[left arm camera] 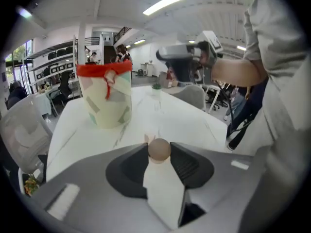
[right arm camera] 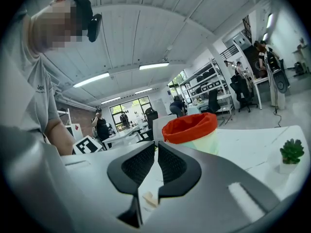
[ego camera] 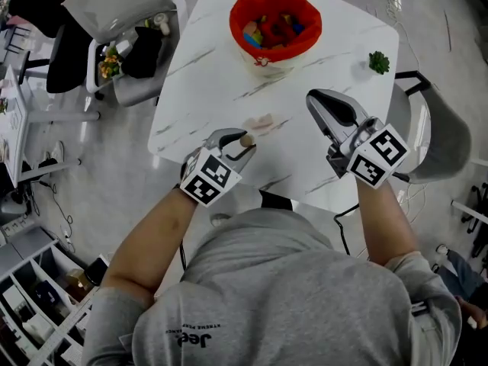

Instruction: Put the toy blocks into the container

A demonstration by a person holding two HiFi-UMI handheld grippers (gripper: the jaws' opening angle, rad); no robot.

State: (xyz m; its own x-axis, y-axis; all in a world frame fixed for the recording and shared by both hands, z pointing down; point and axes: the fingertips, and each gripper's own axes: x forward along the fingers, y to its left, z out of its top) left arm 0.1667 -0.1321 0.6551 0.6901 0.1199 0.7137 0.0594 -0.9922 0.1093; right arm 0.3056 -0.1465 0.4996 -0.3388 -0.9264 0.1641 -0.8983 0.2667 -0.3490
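Note:
The container [ego camera: 274,23] is a pale tub lined with a red bag, with several coloured blocks inside, at the far side of the white marble table [ego camera: 320,67]. My left gripper [ego camera: 242,145] is low over the table's near side, shut on a small round wooden block [left arm camera: 159,149] between its pads. Just beyond it lie pale wooden blocks [ego camera: 261,122] on the table. My right gripper [ego camera: 316,102] hovers to the right, shut with nothing between its jaws. The container [left arm camera: 109,98] stands ahead in the left gripper view, and the container [right arm camera: 192,130] also shows past the right jaws.
A small green plant [ego camera: 379,61] sits near the table's right edge. A grey chair with items on it [ego camera: 130,44] stands at the left, another chair [ego camera: 435,139] at the right. The person's body is close against the near table edge.

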